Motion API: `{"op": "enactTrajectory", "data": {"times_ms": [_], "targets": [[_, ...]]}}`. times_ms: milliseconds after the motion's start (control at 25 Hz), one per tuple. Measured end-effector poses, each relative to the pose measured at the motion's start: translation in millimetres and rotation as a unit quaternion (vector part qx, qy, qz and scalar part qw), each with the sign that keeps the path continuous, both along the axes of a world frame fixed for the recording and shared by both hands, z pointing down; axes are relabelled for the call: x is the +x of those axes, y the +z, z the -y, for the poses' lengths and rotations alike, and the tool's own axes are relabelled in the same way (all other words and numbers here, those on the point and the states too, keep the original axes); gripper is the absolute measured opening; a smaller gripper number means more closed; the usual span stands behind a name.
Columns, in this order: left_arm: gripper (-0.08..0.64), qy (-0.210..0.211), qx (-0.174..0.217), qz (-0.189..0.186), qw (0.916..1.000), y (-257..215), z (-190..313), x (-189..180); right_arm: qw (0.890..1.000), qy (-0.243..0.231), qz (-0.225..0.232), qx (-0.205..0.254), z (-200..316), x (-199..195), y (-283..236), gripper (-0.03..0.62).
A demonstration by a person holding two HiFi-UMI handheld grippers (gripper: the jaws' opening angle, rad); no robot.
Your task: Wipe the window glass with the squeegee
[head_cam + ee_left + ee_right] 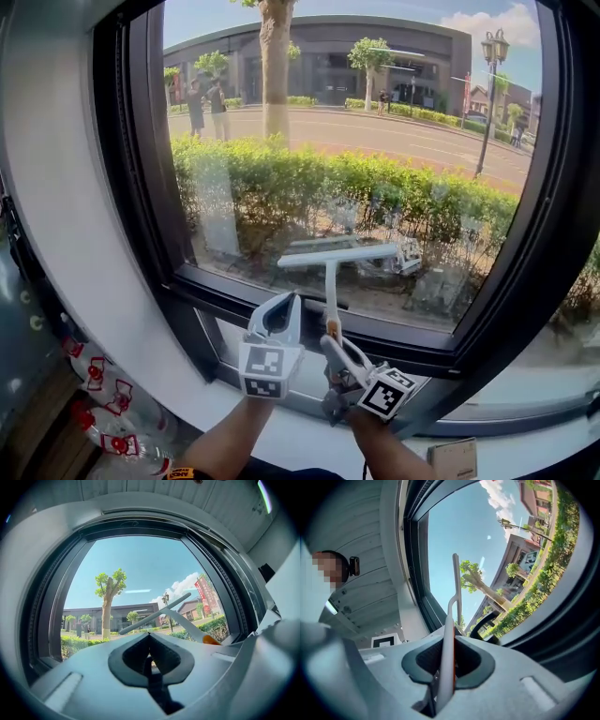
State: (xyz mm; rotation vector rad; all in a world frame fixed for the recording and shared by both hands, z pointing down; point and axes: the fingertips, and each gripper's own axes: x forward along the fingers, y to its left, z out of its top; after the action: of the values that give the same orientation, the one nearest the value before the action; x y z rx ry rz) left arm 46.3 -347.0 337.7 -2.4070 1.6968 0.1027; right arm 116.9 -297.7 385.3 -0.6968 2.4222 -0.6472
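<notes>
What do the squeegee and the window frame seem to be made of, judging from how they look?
Squeegee: probably plastic, white and smooth, with an orange part low on the handle; its blade edge is too small to tell. Window frame: likely coated metal, dark and matte, with straight, crisp profiles.

White squeegee (332, 265) stands upright, blade level against the window glass (375, 141); orange-tipped handle points down.

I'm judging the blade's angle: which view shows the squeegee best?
Head view: the whole squeegee, blade across the glass, handle down into the right claw. Left gripper view catches it slanted from the side; right gripper view sees it edge-on, clamped.
</notes>
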Motion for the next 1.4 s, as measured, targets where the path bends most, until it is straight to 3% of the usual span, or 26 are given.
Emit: {"op": "enactTrajectory", "data": {"times_ms": [360, 800, 1000, 1400], "targets": [[0.009, 0.008, -0.032, -0.004, 0.9995, 37.0, -3.0, 7.9, 0.999, 0.014, -0.006, -0.041, -10.2, 12.9, 47.9, 0.044], [0.009, 0.004, -0.027, -0.005, 0.9996, 32.3, -5.2, 7.0, 0.999, 0.021, -0.023, -0.036, -16.0, 15.2, 47.3, 0.044], [0.009, 0.007, 0.001, -0.009, 0.9999, 4.5, -7.5, 7.2, 1.0, 0.019, -0.02, 0.003, -22.3, 22.9, 14.0, 0.044], [0.009, 0.029, 0.08, -0.005, 0.9964, -92.0, -10.2, 28.9, 0.993, 0.011, 0.02, 0.113, -13.6, 59.3, -113.2, 0.044]]}}
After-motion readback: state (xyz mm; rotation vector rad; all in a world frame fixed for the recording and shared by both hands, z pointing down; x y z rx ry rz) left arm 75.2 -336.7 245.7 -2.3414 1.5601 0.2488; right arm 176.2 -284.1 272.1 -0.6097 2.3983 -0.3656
